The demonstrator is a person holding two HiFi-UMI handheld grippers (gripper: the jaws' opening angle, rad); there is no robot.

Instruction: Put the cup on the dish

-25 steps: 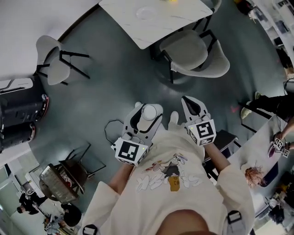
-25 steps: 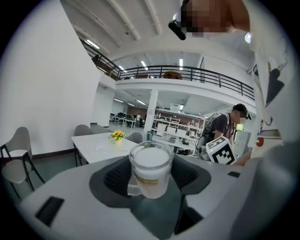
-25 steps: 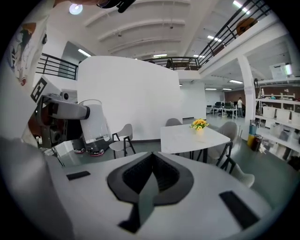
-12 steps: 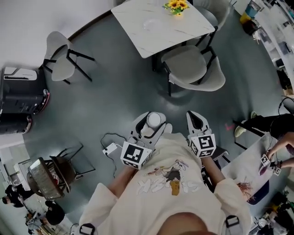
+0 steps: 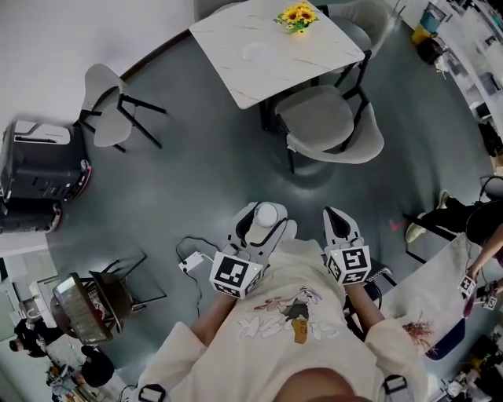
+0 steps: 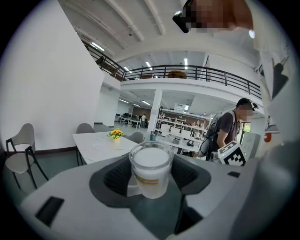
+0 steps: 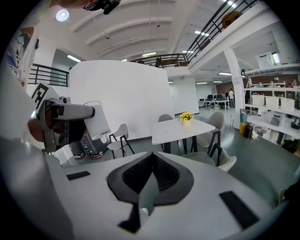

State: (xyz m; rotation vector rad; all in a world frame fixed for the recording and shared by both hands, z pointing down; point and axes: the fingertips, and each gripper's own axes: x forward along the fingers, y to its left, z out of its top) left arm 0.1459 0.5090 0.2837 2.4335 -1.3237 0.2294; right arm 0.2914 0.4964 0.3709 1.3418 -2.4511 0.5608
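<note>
White cup (image 6: 151, 165) upright, clamped between the wide-set jaws of your left gripper (image 5: 264, 222), over grey floor | your right gripper (image 5: 336, 220): jaws pressed together, nothing in them | dish (image 5: 255, 52) on the marble table (image 5: 228, 74) near yellow flowers (image 5: 296, 16), well apart from cup

yellow flowers (image 5: 297, 16) on the white bench (image 5: 302, 63), grey chair (image 5: 326, 122) tucked in, black machine (image 5: 39, 169) by the wall, cable (image 5: 191, 263) on the floor
</note>
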